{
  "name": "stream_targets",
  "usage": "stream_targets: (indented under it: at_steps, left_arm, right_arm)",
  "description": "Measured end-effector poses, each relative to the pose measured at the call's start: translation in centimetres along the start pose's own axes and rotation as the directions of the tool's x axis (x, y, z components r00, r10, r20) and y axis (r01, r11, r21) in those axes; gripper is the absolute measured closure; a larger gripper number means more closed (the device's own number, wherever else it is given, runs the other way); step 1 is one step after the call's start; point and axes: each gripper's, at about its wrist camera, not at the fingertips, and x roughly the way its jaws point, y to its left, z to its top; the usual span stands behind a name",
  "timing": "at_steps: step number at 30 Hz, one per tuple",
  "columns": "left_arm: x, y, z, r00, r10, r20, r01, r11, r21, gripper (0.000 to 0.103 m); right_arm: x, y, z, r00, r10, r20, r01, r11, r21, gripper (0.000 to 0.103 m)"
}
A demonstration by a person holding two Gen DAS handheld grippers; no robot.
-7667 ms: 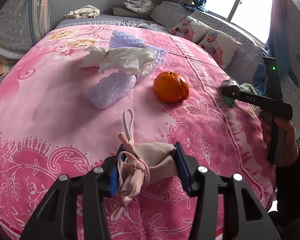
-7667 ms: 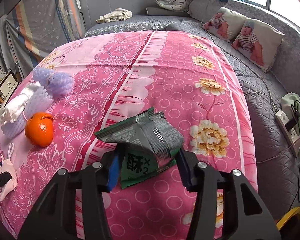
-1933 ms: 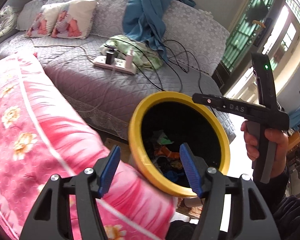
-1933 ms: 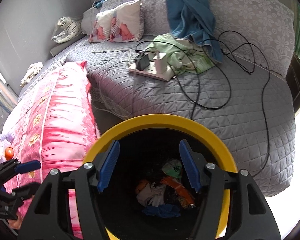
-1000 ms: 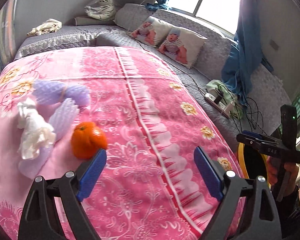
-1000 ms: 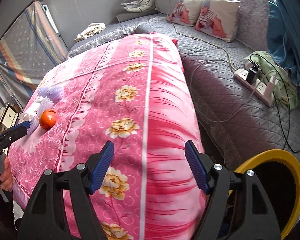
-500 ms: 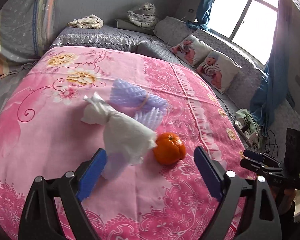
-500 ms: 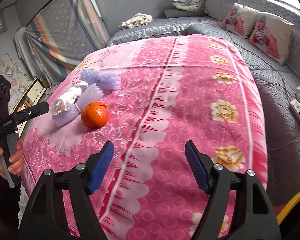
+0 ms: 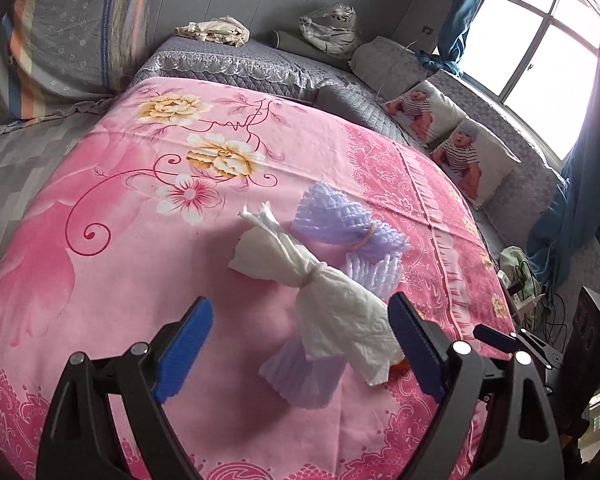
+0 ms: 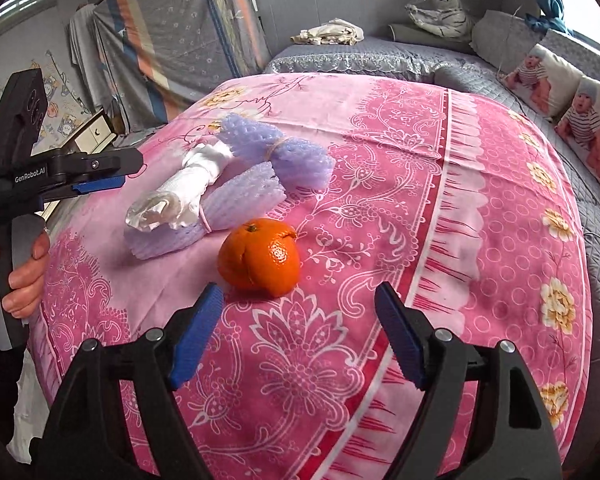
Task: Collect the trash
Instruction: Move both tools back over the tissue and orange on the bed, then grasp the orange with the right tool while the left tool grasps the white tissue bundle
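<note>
Your pink bedspread runs off every edge of both views. On it the purple foam netting lies half hidden under the twisted white tissue. The orange beside them is almost covered in the left view. Left gripper jaws stand spread, empty; right gripper jaws are opening, empty.

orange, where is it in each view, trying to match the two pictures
Left wrist: the orange is only a sliver, lower right, hidden behind the white tissue and the gripper's right finger.
Right wrist: in full view, centre, just beyond the fingers.
Shared landmark: the purple foam net behind it.
</note>
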Motion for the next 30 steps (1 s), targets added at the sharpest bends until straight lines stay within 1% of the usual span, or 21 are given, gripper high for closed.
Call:
stream_targets:
  at_steps: [6,9,14,22,27,29,30]
  left_arm:
    - [2.1,-0.3,0.4,0.999,0.013,-0.035,-0.013,1.000,0.001,0.017]
    - [2.9,-0.6,0.5,0.999,0.012,-0.052,-0.012,1.000,0.003,0.017]
    - [4.2,-0.8,0.8,0.997,0.033,-0.071,-0.031,0.999,0.017,0.017]
    - [5.9,-0.4,1.8,0.995,0.047,-0.090,-0.047,0.999,0.009,0.018]
    - [6.9,0.1,2.0,0.993,0.047,-0.105,-0.047,0.999,0.000,0.027]
    - [7.2,0.2,1.8,0.993,0.040,-0.112,-0.041,0.999,-0.003,0.029]
    - [7.4,0.2,1.8,0.993,0.037,-0.115,-0.038,0.999,-0.005,0.030]
  right_arm:
    - [0.8,0.4,0.4,1.000,0.016,-0.004,-0.016,1.000,-0.004,0.029]
    - [1.1,0.8,0.4,1.000,0.007,-0.005,-0.007,1.000,-0.018,0.029]
    - [2.2,1.3,0.7,1.000,0.003,-0.014,-0.004,0.999,-0.035,0.029]
    - [4.7,1.9,1.4,0.998,-0.008,-0.055,0.005,0.998,-0.065,0.029]
    - [5.6,2.4,1.8,0.998,-0.004,-0.066,-0.001,0.997,-0.080,0.030]
    - [6.0,2.4,2.0,0.997,0.002,-0.074,-0.008,0.997,-0.076,0.031]
    - [6.3,2.4,2.0,0.997,0.005,-0.079,-0.011,0.997,-0.073,0.034]
